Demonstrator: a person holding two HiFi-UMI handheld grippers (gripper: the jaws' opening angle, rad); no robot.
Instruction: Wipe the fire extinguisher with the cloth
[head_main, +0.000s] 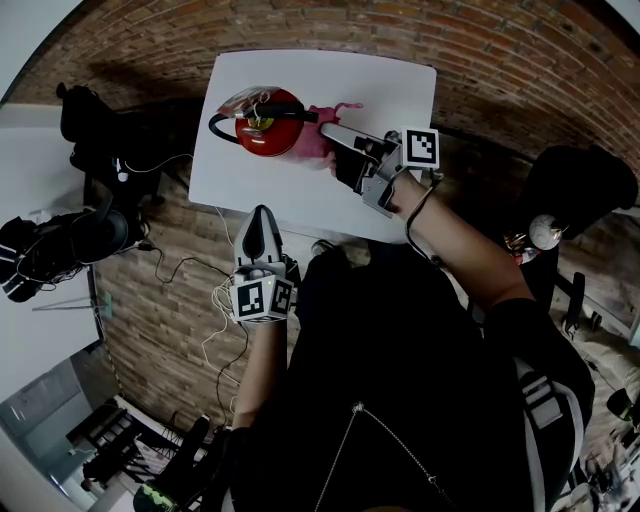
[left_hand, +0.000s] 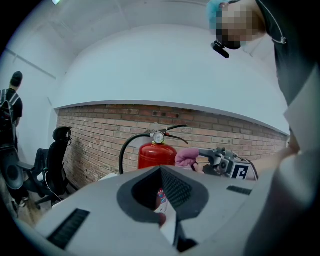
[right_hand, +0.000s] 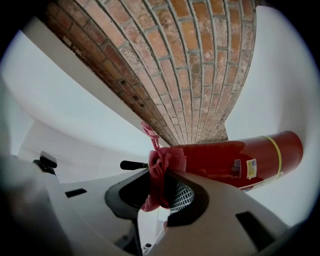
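Right gripper view: cloth (right_hand: 156, 186) is being pinched by right tongs (right_hand: 166, 174), ideally pressed flat along the fire extinguisher (right_hand: 225, 160); left tongs (left_hand: 161, 170) closed, empty.

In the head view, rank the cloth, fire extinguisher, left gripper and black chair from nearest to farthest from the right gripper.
1. Pink cloth, clamped in the right gripper.
2. Fire extinguisher, just beyond, on the white table.
3. Left gripper, at the table's near edge.
4. Black chair, far left.

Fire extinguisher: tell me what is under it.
The fire extinguisher stands upright on the white table; its own body hides the spot beneath its base. The pink cloth in the right gripper is at its side.
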